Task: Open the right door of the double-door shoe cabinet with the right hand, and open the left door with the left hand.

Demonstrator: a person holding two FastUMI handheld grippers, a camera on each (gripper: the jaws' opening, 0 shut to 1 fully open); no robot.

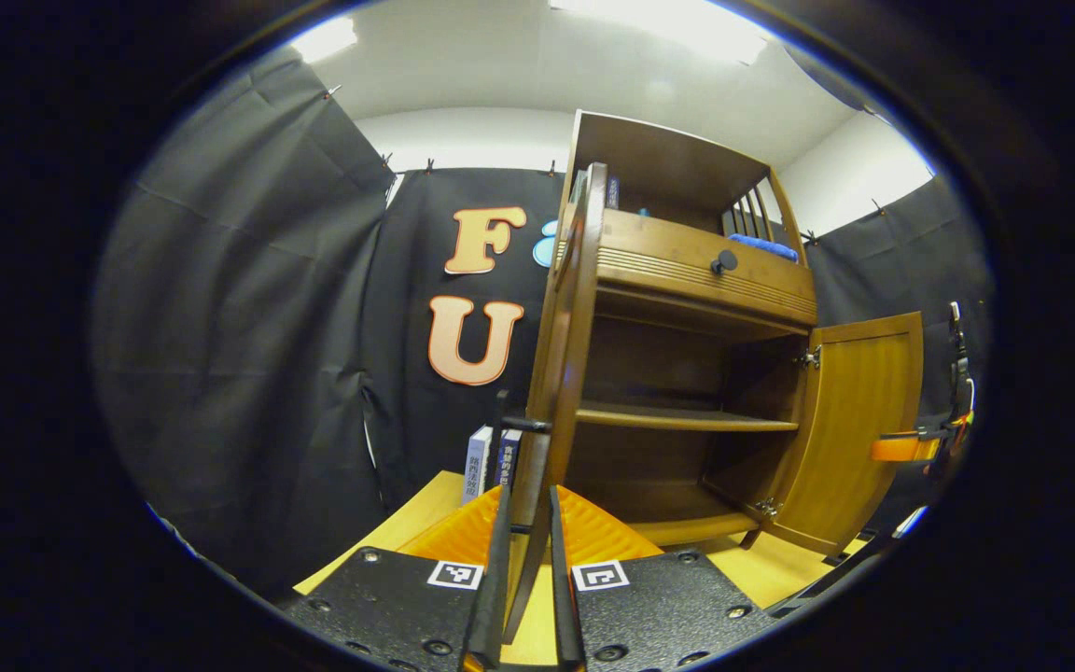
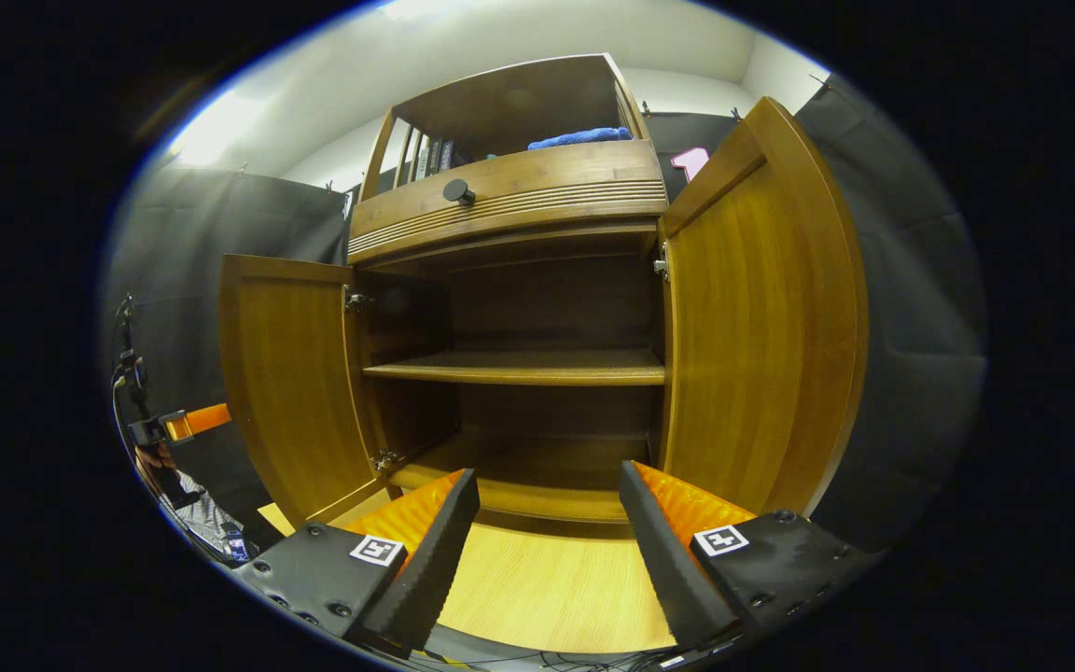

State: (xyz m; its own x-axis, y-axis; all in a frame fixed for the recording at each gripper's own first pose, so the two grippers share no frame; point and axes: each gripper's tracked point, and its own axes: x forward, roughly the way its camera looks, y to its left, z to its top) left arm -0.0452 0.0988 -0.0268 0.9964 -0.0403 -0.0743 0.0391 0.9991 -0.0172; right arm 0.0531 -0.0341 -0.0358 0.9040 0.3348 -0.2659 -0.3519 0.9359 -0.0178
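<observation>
Doors both stand swung out: left tool (image 1: 528,551) pinches the left door (image 1: 567,373) edge between narrow fingers, right tool (image 2: 547,551) gapes wide and empty beside the right door (image 2: 761,317).

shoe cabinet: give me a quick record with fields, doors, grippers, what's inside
left door: swung open
right door: swung open
left gripper: fingers nearly together around the left door's edge; contact unclear
right gripper: open, holding nothing, in front of the cabinet
shelf: bare
drawer: closed, dark knob
top shelf: blue cloth, books
</observation>
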